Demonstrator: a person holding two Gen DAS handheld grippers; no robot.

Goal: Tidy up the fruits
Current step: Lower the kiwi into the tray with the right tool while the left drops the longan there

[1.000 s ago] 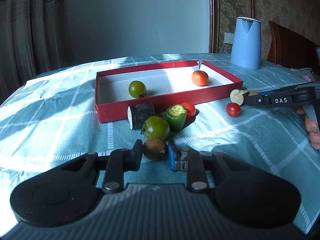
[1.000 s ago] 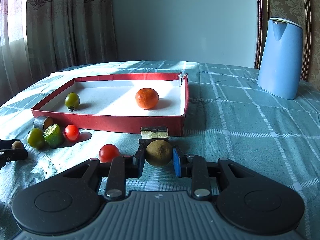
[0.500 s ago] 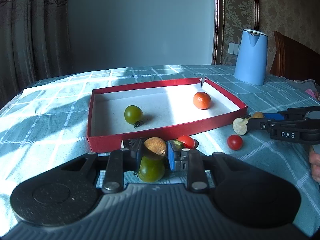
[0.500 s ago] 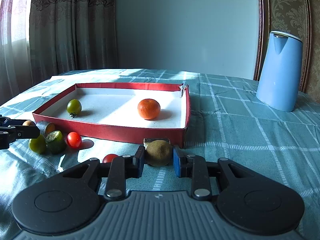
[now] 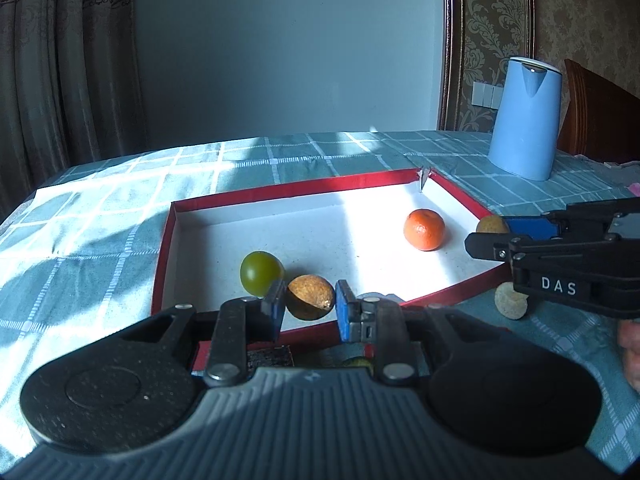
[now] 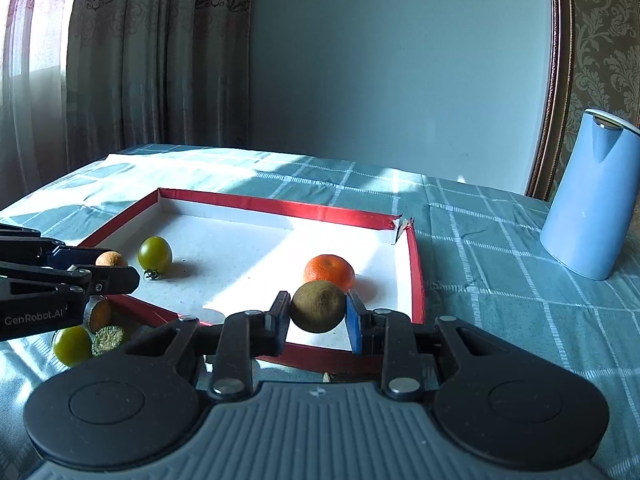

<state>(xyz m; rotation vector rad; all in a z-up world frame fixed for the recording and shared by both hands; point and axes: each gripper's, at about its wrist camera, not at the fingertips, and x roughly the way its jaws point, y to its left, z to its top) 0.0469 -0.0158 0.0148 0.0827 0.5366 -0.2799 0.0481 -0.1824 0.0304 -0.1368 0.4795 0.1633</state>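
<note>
The left gripper (image 5: 309, 307) pinches a brown round fruit (image 5: 310, 297) between its fingers (image 5: 275, 307), held over the near edge of the red tray (image 5: 164, 252). A green tomato (image 5: 261, 273) lies just beyond it on the tray floor. The right gripper (image 6: 318, 317) clamps a second brown fruit (image 6: 318, 306) over the tray's near right part, with the orange mandarin (image 6: 330, 268) just behind it. Both fruits are nearly round, with no clear long axis. On the counter (image 6: 500, 280) outside the near wall lie another green tomato (image 6: 72, 345) and cut pieces. A blue jug (image 6: 592, 196) stands far right.
</note>
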